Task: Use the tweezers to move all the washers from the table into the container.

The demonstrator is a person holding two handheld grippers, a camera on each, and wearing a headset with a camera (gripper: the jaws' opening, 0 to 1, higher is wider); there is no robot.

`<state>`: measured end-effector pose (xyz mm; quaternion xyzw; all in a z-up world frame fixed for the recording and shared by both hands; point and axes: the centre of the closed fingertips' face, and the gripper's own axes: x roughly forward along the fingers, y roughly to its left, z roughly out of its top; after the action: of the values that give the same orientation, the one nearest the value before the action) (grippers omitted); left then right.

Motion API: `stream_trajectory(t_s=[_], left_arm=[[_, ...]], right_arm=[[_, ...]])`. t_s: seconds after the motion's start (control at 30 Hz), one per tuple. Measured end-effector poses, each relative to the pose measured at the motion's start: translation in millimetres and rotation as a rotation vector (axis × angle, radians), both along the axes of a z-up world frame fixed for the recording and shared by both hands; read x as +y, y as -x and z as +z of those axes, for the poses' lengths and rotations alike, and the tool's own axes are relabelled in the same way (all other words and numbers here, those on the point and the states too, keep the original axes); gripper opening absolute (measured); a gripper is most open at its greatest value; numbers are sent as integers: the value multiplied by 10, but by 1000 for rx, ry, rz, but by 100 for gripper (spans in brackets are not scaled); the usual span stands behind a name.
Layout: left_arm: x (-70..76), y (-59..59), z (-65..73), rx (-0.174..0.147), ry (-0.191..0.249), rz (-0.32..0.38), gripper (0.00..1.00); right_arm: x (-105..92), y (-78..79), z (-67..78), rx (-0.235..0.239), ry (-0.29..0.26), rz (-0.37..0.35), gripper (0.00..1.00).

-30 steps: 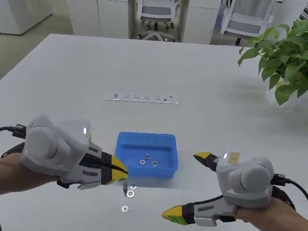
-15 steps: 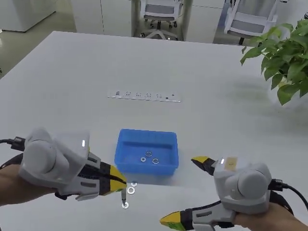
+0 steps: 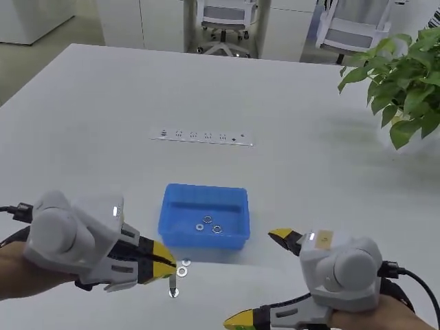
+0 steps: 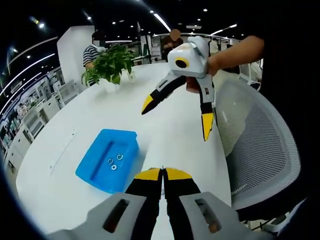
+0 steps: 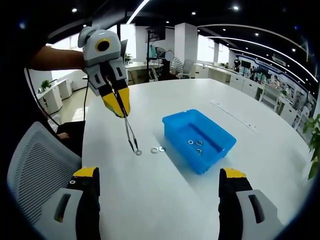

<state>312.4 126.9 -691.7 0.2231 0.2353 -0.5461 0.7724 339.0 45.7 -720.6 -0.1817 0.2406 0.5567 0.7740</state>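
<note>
Downward in the head view, the left gripper has carried the slim metal tweezers from beside the middle of the three loose washers to the lowest one, near the bottom edge, left of centre. Its yellow-tipped fingers are pressed together on the tweezers' handle. The tweezer tips point down and meet the white bench at that small silver ring-shaped washer; whether they pinch it cannot be told. Two more loose washers lie just above it, close together, between it and the near wall of the blue rectangular plastic container at lower centre. Three washers rest on the container's floor near its middle.

In the right gripper view, the left gripper hangs at upper left with the tweezers slanting down to the leftmost washer of a short row, and the container lies right of centre.

The right gripper is at the lower right of the head view, well apart from the washers, its fingers spread wide and holding nothing. Toward the top, a white power strip lies across the bench, and a green leafy plant stands at the upper right.
</note>
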Motion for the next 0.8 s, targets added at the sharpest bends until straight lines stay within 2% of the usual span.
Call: stream_trajectory(t_s=[0.07, 0.2, 0.7, 0.73, 0.8], left_arm=[[5, 6, -30, 0, -11, -4, 5], [-22, -20, -23, 0, 8, 10, 5], [-37, -30, -33, -3, -4, -7, 5], [-44, -30, -26, 0, 11, -4, 5], [-36, -24, -31, -1, 7, -4, 5]], right_arm=[[-8, 0, -3, 0, -1, -2, 100], [-13, 15, -23, 5, 0, -1, 100], [-50, 6, -41, 7, 4, -7, 100], [-50, 7, -41, 8, 3, -7, 100], [-55, 6, -47, 7, 4, -7, 100]])
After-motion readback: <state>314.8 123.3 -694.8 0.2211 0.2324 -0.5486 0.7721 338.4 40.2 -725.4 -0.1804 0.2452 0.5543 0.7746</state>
